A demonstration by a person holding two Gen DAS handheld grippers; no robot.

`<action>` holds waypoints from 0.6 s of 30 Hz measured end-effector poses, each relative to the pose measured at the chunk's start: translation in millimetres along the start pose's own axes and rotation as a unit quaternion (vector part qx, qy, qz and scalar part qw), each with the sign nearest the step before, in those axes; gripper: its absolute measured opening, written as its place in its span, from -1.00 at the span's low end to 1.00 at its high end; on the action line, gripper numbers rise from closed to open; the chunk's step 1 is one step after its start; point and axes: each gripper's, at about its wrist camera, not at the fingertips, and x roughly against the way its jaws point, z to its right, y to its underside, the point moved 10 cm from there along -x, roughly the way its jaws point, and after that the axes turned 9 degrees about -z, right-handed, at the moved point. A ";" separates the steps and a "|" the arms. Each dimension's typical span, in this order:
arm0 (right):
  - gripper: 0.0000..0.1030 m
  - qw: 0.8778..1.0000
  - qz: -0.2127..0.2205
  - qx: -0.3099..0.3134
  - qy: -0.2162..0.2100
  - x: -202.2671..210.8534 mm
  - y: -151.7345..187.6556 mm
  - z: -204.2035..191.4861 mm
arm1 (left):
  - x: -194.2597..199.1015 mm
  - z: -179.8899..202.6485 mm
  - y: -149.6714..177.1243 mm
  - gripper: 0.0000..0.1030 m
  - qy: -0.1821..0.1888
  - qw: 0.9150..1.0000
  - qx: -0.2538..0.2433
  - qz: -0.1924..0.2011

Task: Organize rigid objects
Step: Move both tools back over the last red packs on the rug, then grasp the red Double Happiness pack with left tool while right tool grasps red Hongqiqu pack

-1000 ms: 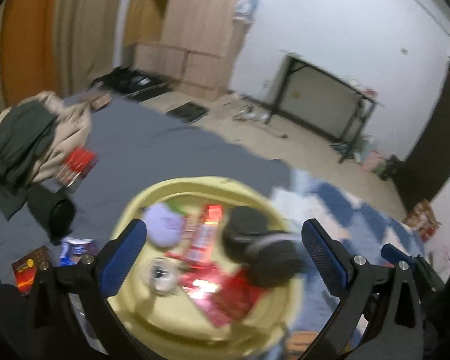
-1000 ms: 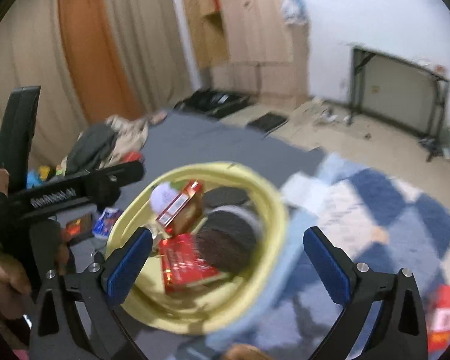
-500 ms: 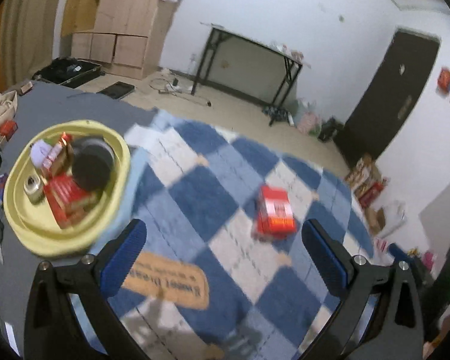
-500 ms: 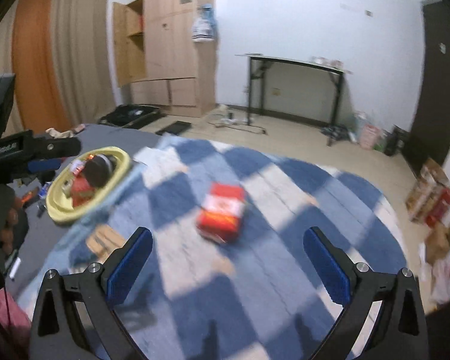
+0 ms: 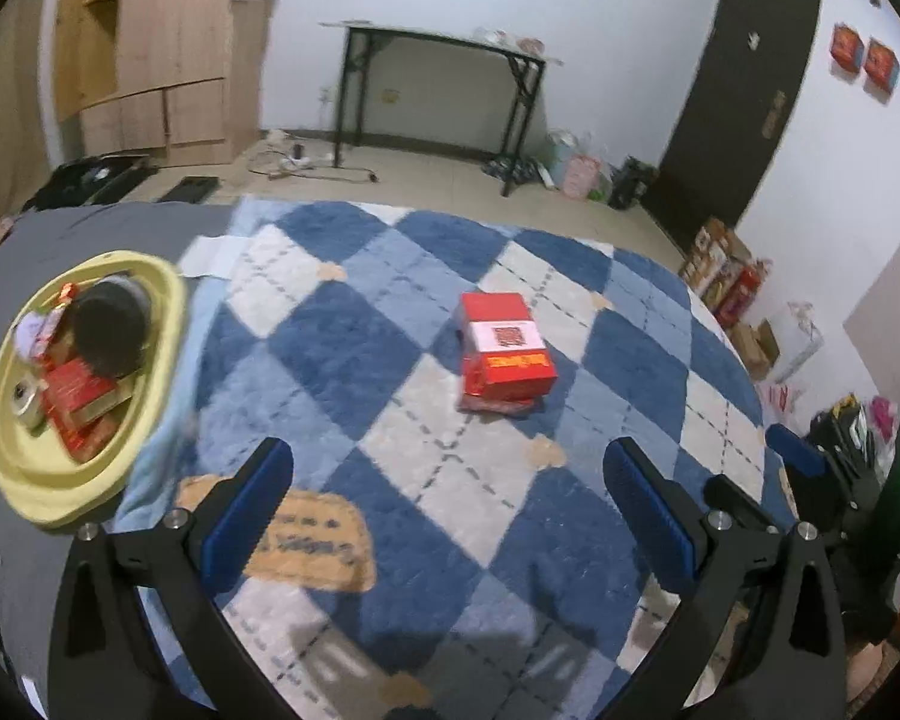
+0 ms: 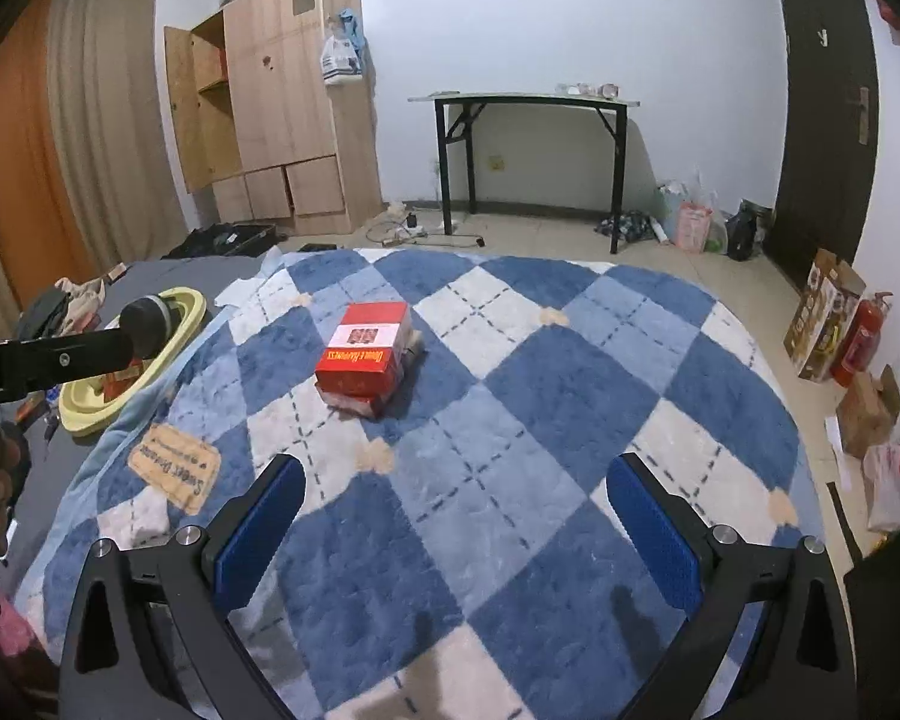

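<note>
A red and white box (image 5: 506, 354) lies on a flatter red box on the blue and white checked rug (image 5: 390, 420). It also shows in the right wrist view (image 6: 366, 354). A yellow basin (image 5: 12, 474) at the left holds red boxes, a black round object and a tape roll; it also shows in the right wrist view (image 6: 177, 339). My left gripper (image 5: 450, 510) is open and empty, above the rug short of the box. My right gripper (image 6: 450, 528) is open and empty, also short of the box.
A tan label patch (image 6: 174, 468) lies on the rug's left side. A grey mat (image 5: 120, 228) lies under the basin. A black table (image 6: 528, 120) and a wooden wardrobe (image 6: 282, 90) stand by the far wall. Boxes and a fire extinguisher (image 6: 858, 336) sit at the right.
Both grippers have swung right, away from the yellow basin, and now face the red box on the rug. Both stay open and empty.
</note>
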 end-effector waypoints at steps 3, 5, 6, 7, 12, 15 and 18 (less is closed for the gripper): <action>0.99 1.000 -0.011 0.003 0.018 -19.2 0.1 7.2 | -20.5 19.2 -11.2 1.00 0.004 1.000 -0.023 -0.013; 0.99 1.000 -0.017 0.004 0.026 -28.9 -0.6 10.7 | -39.5 28.2 -21.2 1.00 0.006 1.000 -0.021 -0.022; 0.99 0.999 -0.020 0.004 0.028 -33.2 -1.4 12.6 | -51.5 32.3 -26.1 1.00 0.011 0.999 -0.015 -0.030; 0.99 0.999 -0.023 0.003 0.027 -37.2 -2.3 14.5 | -64.2 35.0 -30.6 1.00 0.016 0.999 -0.007 -0.039; 0.99 0.999 -0.039 -0.002 0.018 -57.1 -1.6 16.7 | -117.1 45.0 -48.7 0.87 0.023 0.998 0.000 -0.066; 0.99 0.999 -0.050 0.004 0.014 -67.4 2.3 15.6 | -135.5 47.6 -58.7 0.64 0.020 0.997 -0.009 -0.071; 0.99 0.998 -0.057 0.005 0.008 -77.0 2.7 13.2 | -148.2 43.5 -62.2 0.25 0.020 0.996 -0.008 -0.082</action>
